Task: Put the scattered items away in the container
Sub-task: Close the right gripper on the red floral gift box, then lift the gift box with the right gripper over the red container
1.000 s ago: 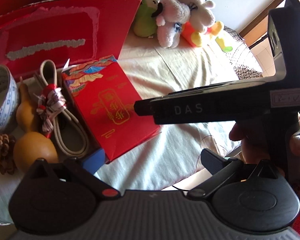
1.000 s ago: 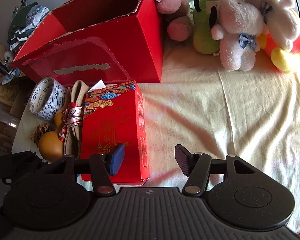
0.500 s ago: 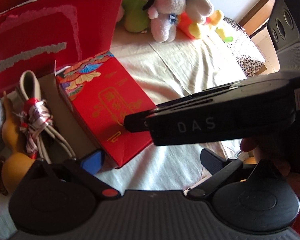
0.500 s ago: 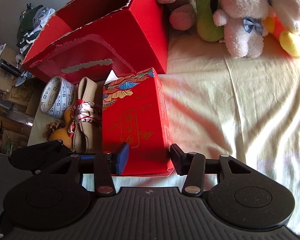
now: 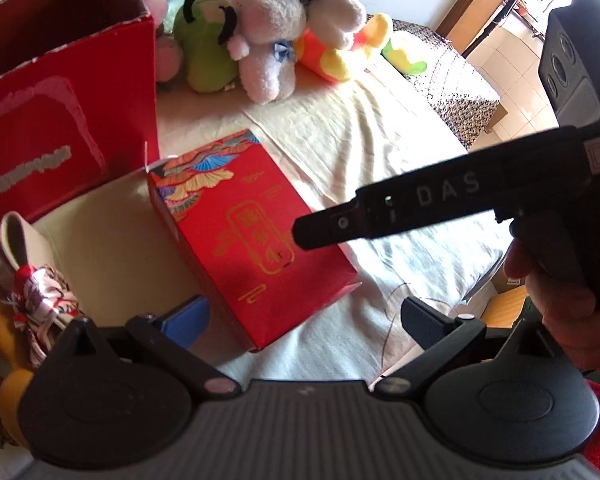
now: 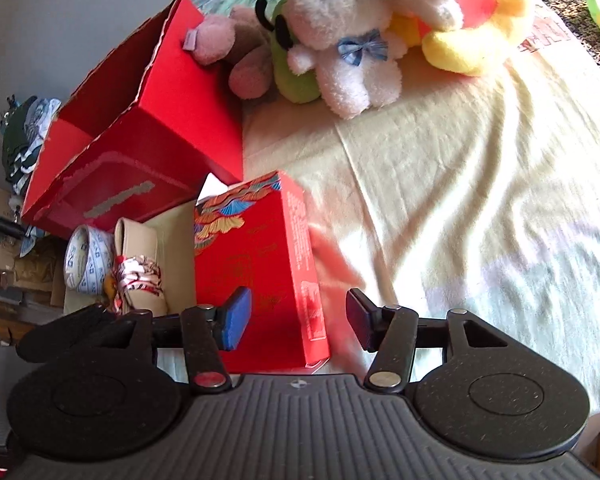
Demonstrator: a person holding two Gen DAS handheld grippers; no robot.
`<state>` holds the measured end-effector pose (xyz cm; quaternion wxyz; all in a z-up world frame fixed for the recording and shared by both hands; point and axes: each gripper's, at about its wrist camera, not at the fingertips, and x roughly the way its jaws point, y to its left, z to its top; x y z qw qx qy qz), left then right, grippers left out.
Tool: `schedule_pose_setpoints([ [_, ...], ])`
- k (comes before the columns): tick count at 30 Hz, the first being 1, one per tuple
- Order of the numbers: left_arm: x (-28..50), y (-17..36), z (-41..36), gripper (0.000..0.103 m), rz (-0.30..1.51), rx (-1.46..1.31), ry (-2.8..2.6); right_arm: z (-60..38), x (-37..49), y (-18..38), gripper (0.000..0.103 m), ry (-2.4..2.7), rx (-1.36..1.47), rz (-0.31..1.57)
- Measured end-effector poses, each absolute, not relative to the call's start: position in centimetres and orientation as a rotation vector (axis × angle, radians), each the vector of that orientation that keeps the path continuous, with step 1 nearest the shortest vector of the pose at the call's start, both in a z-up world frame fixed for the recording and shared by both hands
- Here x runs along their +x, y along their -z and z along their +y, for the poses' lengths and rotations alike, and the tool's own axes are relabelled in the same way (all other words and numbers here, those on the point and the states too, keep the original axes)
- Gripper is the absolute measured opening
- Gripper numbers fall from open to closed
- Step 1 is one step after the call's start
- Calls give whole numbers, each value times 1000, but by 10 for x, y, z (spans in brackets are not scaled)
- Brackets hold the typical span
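The right gripper (image 6: 298,320) has its jaws apart, straddling the near end of the red gift box (image 6: 256,264), blue pad on the box's left side and dark pad just off its right edge; neither pad visibly presses the cardboard, so the box is bracketed, not held. The left gripper (image 5: 304,320) is also spread wide with nothing between its pads; it hovers at the box's near left corner.

The gift box lies flat on the cream cloth (image 6: 460,184), its far end just in front of the big red container (image 6: 148,128), which stands open-topped at the far left. To the left of the box sit a beige strap bundle (image 6: 140,264) tied with ribbon, a roll of printed tape (image 6: 86,260) and, in the left wrist view, a yellow gourd (image 5: 14,388).

The risks, as I judge them: the box is wide and smooth, so a bite taken only at its near end could let the far end droop or twist out; closing off-centre could shove it sideways into the strap bundle; lifted too low, its far edge could catch the container's torn front wall.
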<state>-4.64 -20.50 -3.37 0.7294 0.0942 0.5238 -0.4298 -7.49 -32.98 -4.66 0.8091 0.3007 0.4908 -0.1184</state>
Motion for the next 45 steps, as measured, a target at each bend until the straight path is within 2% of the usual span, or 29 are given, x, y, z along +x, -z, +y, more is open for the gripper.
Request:
schedule_pose_setpoints([
  [6,-37,30,-194,101,1137,210,891,-332,-58,39,56,476,403,1056],
  [12,-25,22,-193,101,1112,185,857,-334,-52,39,56,488,356,1057],
  [21,-14,39,-212,101,1171,124,878,-344,-54,49,56,226,641,1056],
  [29,-5,55,-220,101,1219,85,880,-339,-47,65,58,133,727,1101],
  [32,-6,58,-225,101,1206,106,874,-337,-43,67,61,116,709,1109],
  [39,-2,60,-229,99,1197,118,884,-339,-49,65,57,101,694,1108],
  [43,-8,57,-235,92,1191,163,914,-343,-61,59,56,132,683,1103],
  [44,-11,55,-238,85,1178,194,922,-344,-64,55,56,136,684,1095],
  [45,-14,51,-241,84,1165,214,930,-345,-67,51,56,144,683,1085],
])
